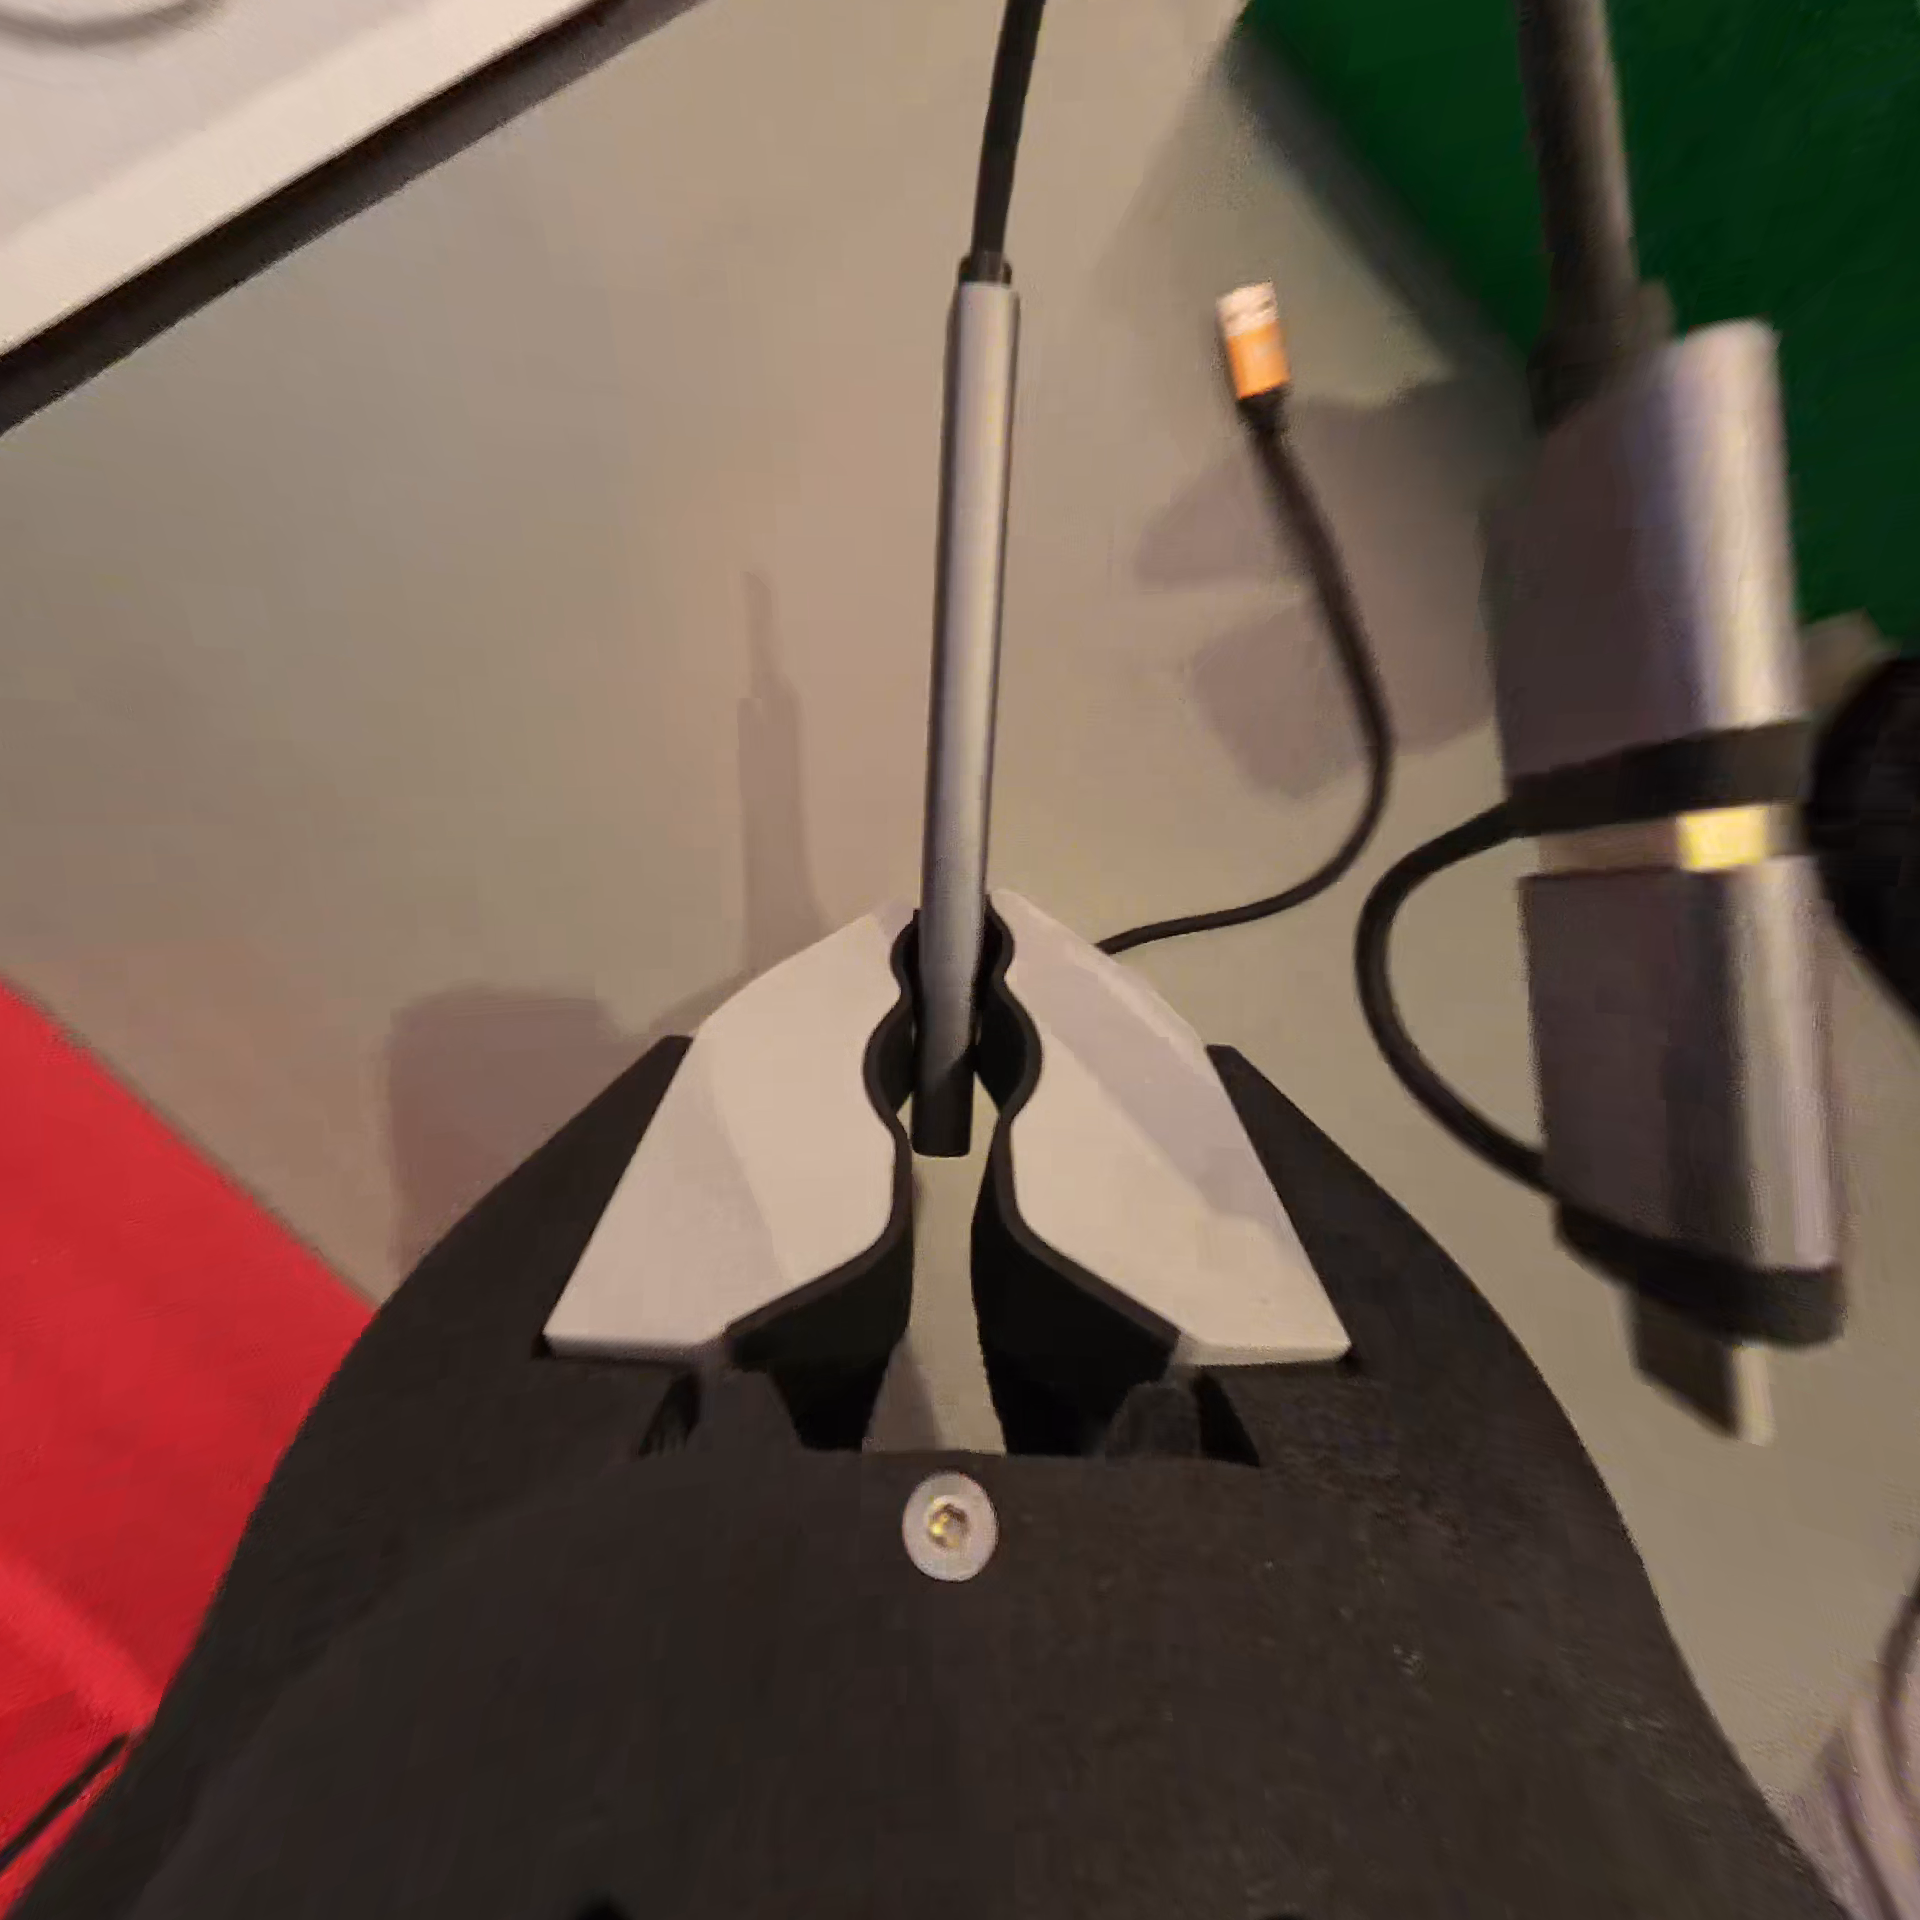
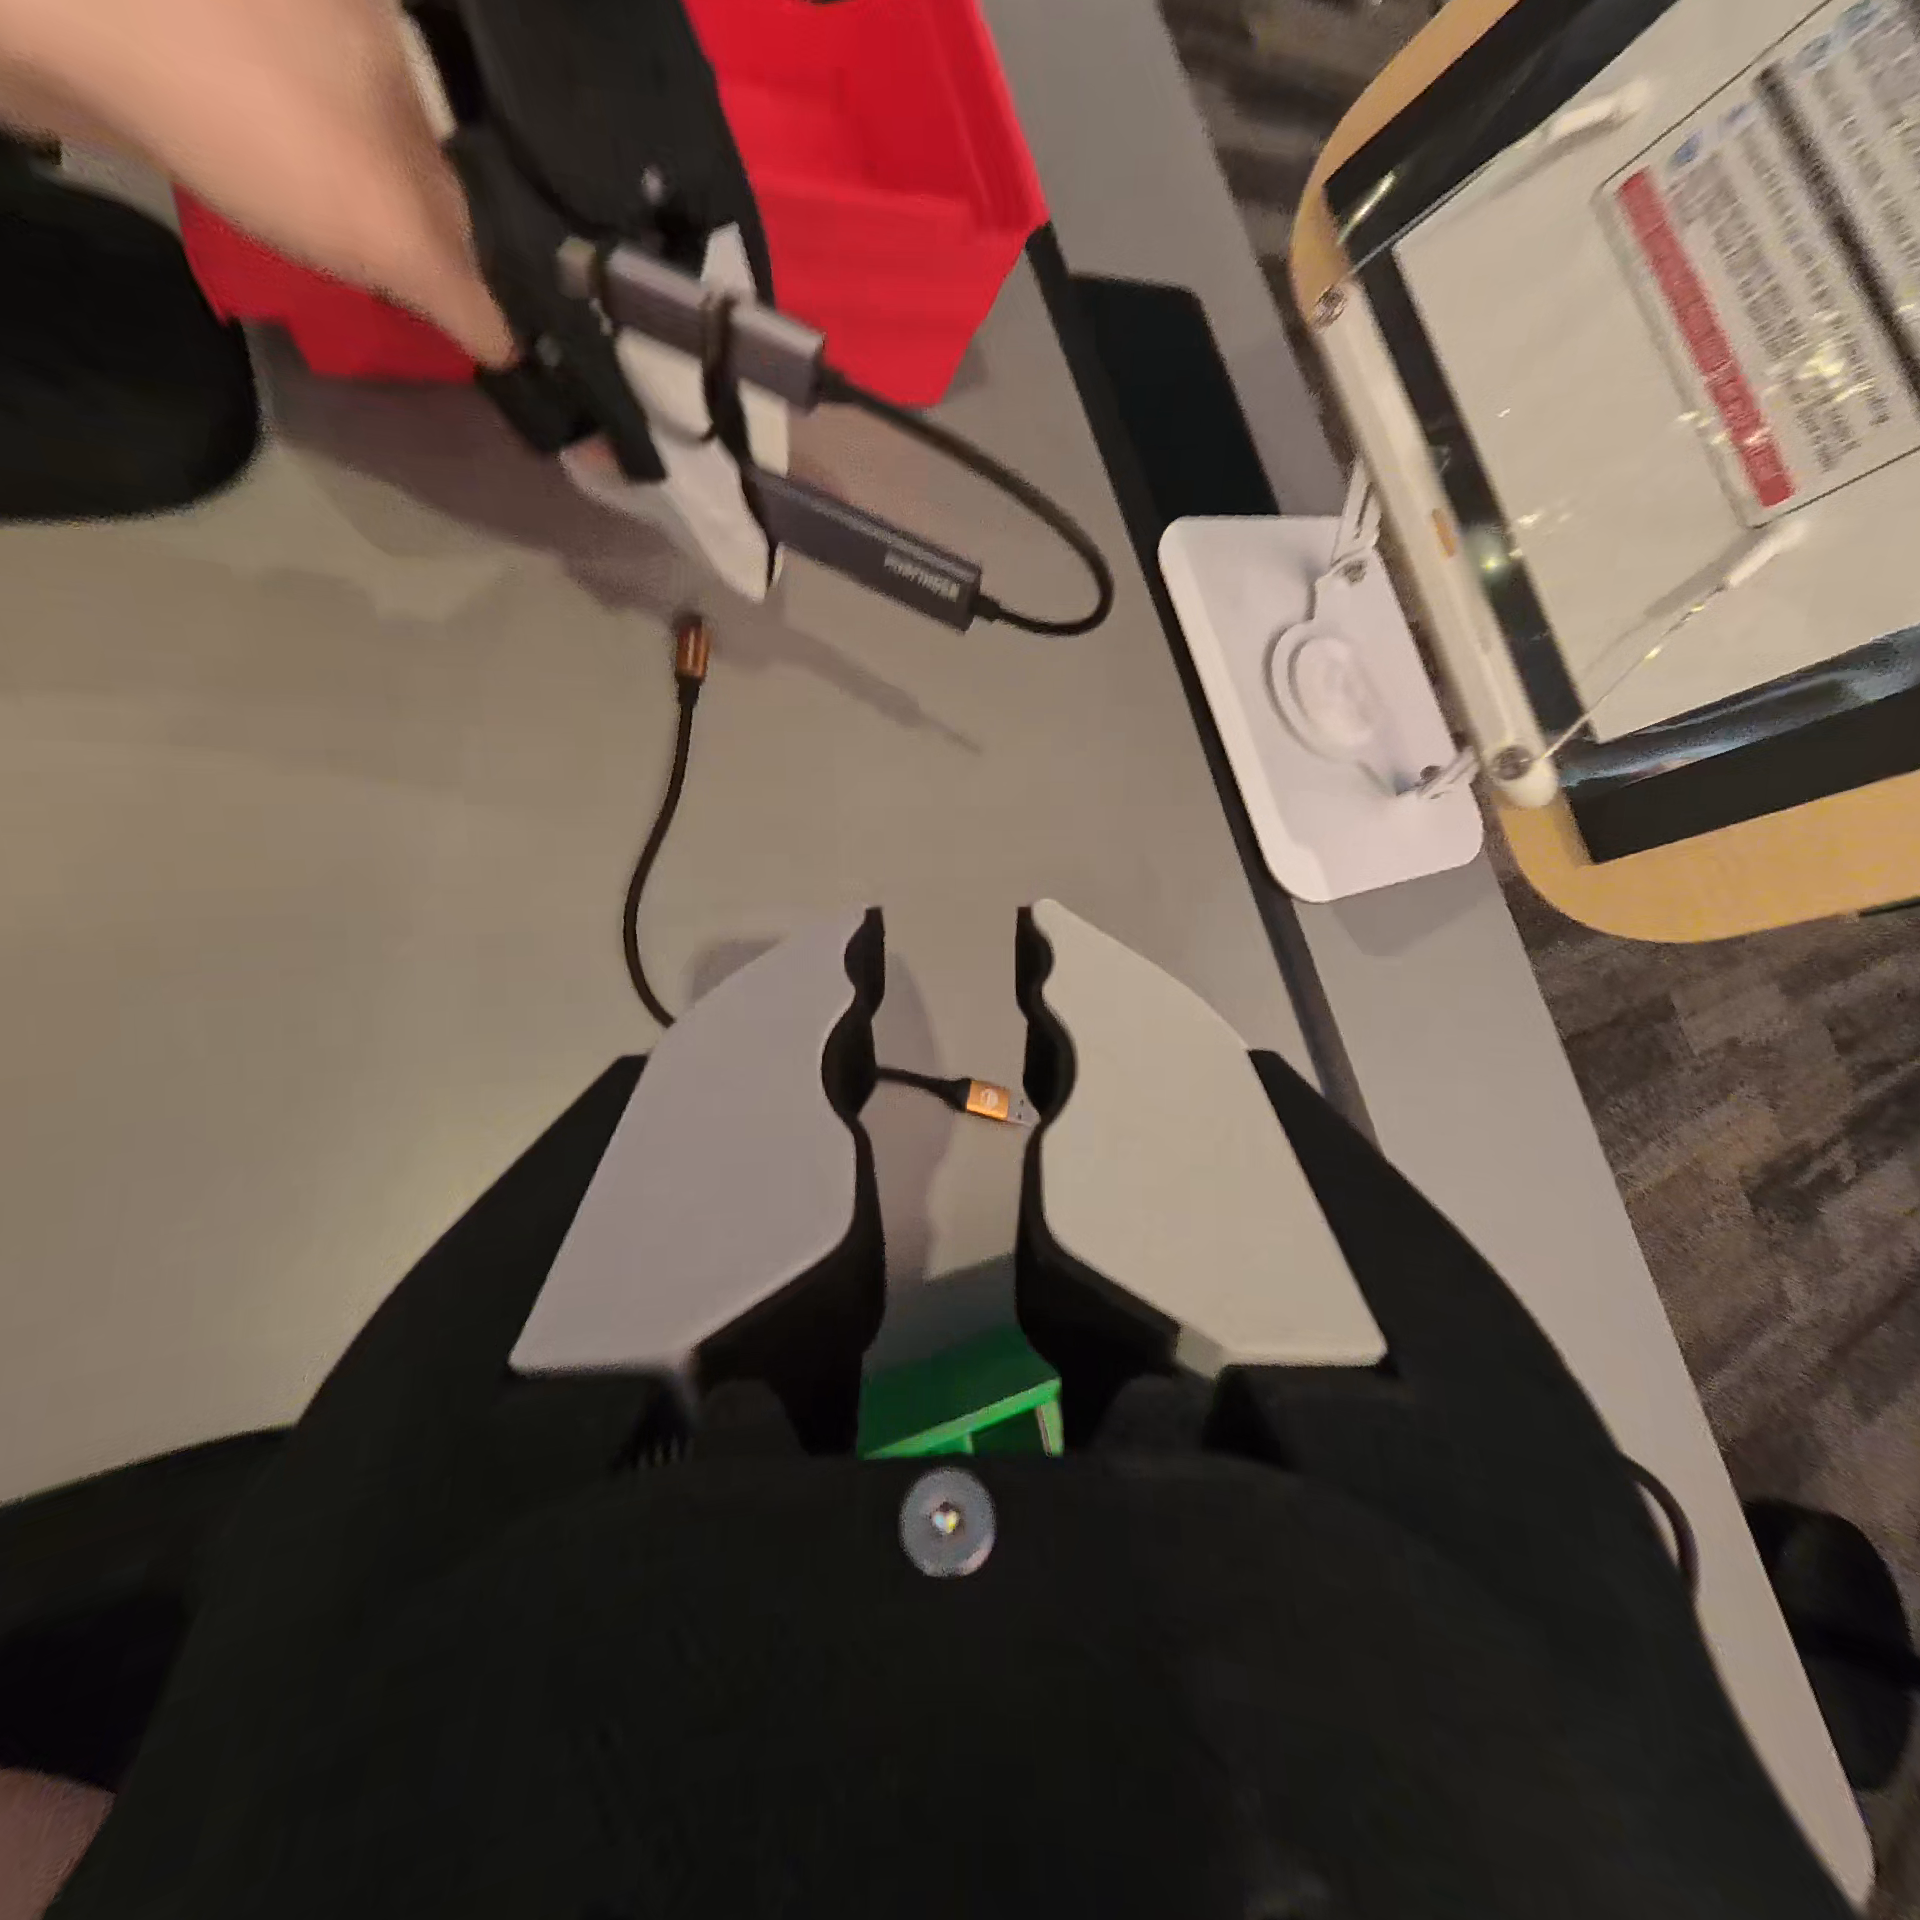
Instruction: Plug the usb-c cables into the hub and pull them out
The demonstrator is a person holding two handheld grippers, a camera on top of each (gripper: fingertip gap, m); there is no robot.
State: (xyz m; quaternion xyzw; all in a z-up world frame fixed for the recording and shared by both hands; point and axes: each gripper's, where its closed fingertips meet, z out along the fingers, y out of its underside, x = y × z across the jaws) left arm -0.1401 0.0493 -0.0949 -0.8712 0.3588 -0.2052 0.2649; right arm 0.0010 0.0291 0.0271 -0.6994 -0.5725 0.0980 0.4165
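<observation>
My left gripper [image 1: 956,935] is shut on a slim grey hub [image 1: 971,623], seen edge-on, and holds it above the grey table; the hub's black lead runs up and away. In the right wrist view the same gripper [image 2: 758,571] holds the hub [image 2: 883,566] at the upper left. A black cable with orange USB-C plugs lies on the table: one plug [image 1: 1252,348] beyond the hub, also in the right wrist view [image 2: 691,649]. The other plug [image 2: 992,1103] lies on the table between the fingers of my right gripper [image 2: 951,914], which is open, empty and above it.
A grey connector pair [image 1: 1662,831] bound with a black strap hangs close at the right of the left gripper. A red bin [image 2: 862,187] stands behind it, a green block [image 2: 966,1392] lies under my right gripper. A white stand [image 2: 1320,707] with a framed panel sits at the table's right edge. The grippers' ends are close to 20 centimeters from one another.
</observation>
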